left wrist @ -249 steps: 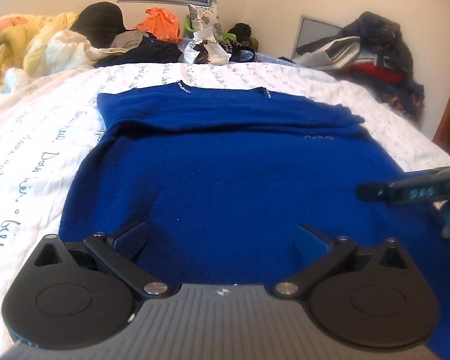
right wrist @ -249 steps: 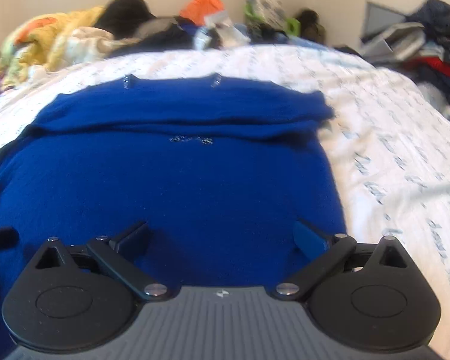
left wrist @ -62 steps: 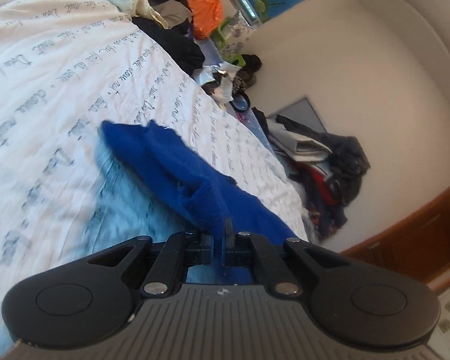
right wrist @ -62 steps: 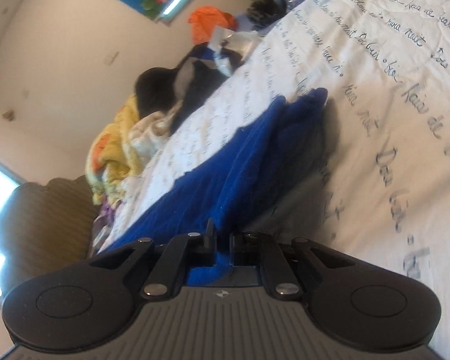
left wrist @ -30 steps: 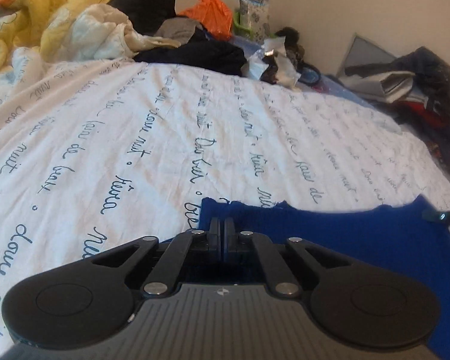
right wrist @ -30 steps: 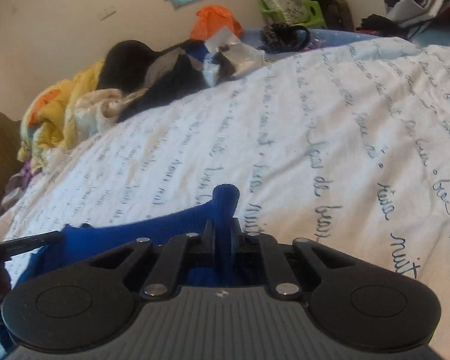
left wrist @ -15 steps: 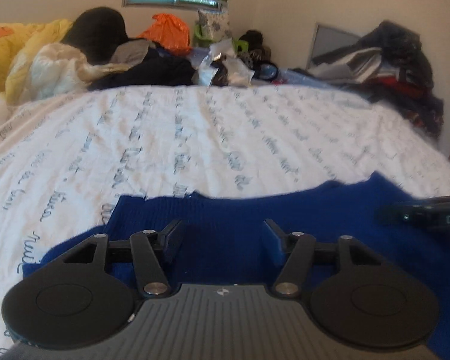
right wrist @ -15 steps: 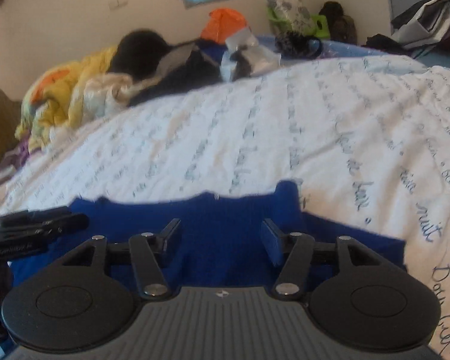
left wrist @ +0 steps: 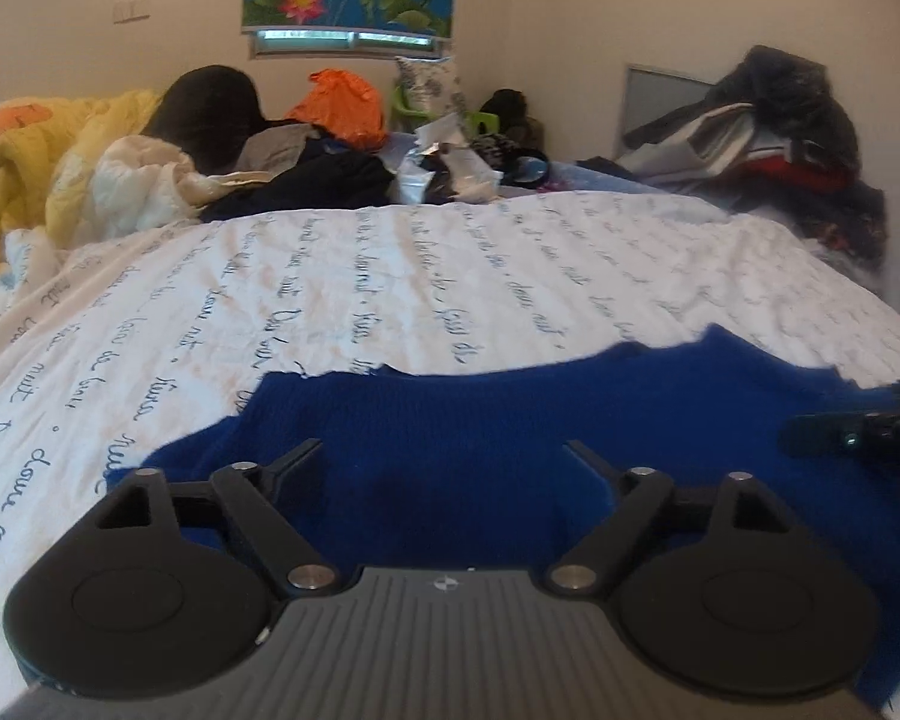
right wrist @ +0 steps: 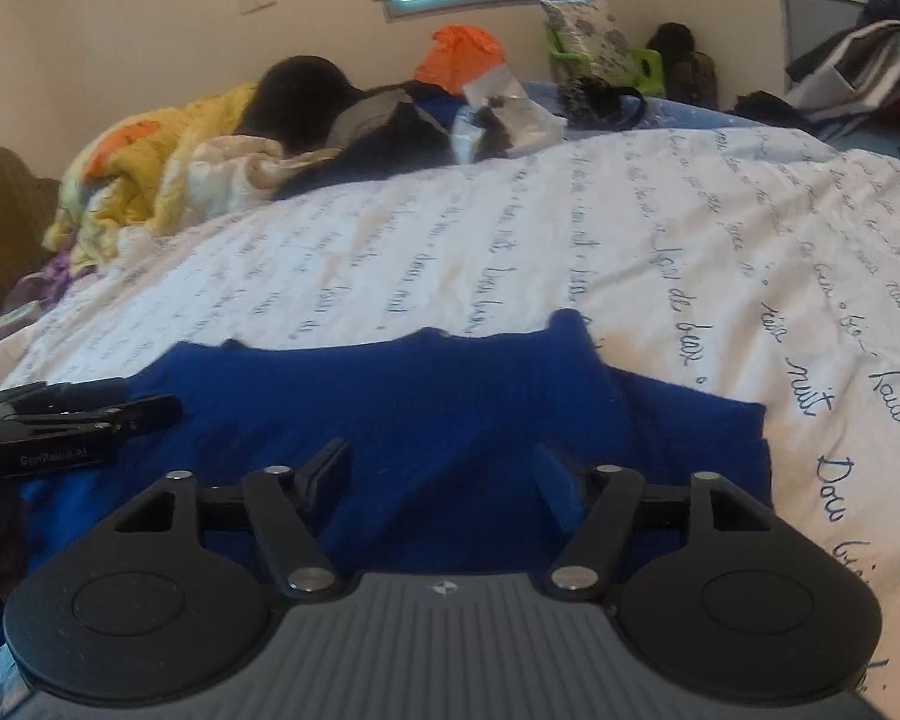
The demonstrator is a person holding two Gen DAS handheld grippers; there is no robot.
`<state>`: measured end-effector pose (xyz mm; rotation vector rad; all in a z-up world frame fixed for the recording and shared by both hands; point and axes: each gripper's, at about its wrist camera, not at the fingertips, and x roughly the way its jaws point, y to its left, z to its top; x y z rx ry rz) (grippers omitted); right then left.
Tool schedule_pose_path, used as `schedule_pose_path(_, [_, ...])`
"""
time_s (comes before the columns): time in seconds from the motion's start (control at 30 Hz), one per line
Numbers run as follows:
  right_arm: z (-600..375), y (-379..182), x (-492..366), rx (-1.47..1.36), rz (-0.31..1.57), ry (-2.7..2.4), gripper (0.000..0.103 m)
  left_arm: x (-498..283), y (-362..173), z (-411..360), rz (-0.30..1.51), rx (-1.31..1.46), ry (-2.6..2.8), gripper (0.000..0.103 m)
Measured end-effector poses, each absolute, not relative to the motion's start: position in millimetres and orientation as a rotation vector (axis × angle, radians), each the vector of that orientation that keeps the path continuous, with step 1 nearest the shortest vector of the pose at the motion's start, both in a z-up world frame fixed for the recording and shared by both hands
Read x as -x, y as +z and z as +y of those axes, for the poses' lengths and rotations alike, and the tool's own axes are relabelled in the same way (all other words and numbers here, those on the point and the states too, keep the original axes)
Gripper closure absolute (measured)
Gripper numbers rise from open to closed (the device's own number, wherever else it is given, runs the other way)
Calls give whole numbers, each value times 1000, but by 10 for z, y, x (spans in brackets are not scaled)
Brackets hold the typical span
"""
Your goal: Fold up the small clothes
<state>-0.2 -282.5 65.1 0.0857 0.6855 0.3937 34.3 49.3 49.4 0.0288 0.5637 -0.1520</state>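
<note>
Blue sweater [left wrist: 510,420]: folded, lying flat on the bed sheet [left wrist: 390,276] in the lower half of both views; its long axis runs from the left to the right of each frame, across the line of the fingers; the far edge is ragged and faces the upper part of the frame, toward the clutter at the wall
Sweater corners: in the right wrist view a lower layer [right wrist: 708,432] sticks out toward the right of the frame past the upper fold; in the left wrist view the left end tapers to a point at lower left
Left gripper [left wrist: 444,468]: jaws have just been opening and stand spread wide, with sweater fabric beneath the gap, the pads not pressing on it
Right gripper [right wrist: 444,471]: jaws likewise just opened, spread wide over the cloth, pinching nothing
Each gripper in the other's view: the right one shows at the right edge of the left wrist view, the left one at the left edge of the right wrist view, both over the sweater's ends
Bed sheet: white with dark handwriting, filling mid frame
Far side: yellow quilt [left wrist: 36,150] at upper left, orange bag [left wrist: 342,105] near top centre, clothes heap [left wrist: 780,138] at upper right
</note>
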Motion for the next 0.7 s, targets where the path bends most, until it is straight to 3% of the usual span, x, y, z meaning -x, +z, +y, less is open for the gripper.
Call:
schedule_pose_path(0.07, [-2735, 458, 61, 36, 751, 357, 18, -268, 338, 432, 620, -73, -168, 15])
schedule_pose_path(0.13, [-2794, 354, 228, 88, 656, 395, 18, -228, 221, 517, 618, -54, -180, 12])
schedule_pose_path(0.43, [-2783, 613, 412, -38, 688, 370, 15, -260, 189, 519, 636, -56, -177, 5])
schedule_pose_path(0.5, [-2723, 458, 426, 19, 734, 373, 3, -253, 186, 515, 635, -57, -172, 5])
schedule_pose_path(0.7, [-2730, 322, 524, 91, 670, 373, 0, -244, 191, 513, 632, -57, -169, 5])
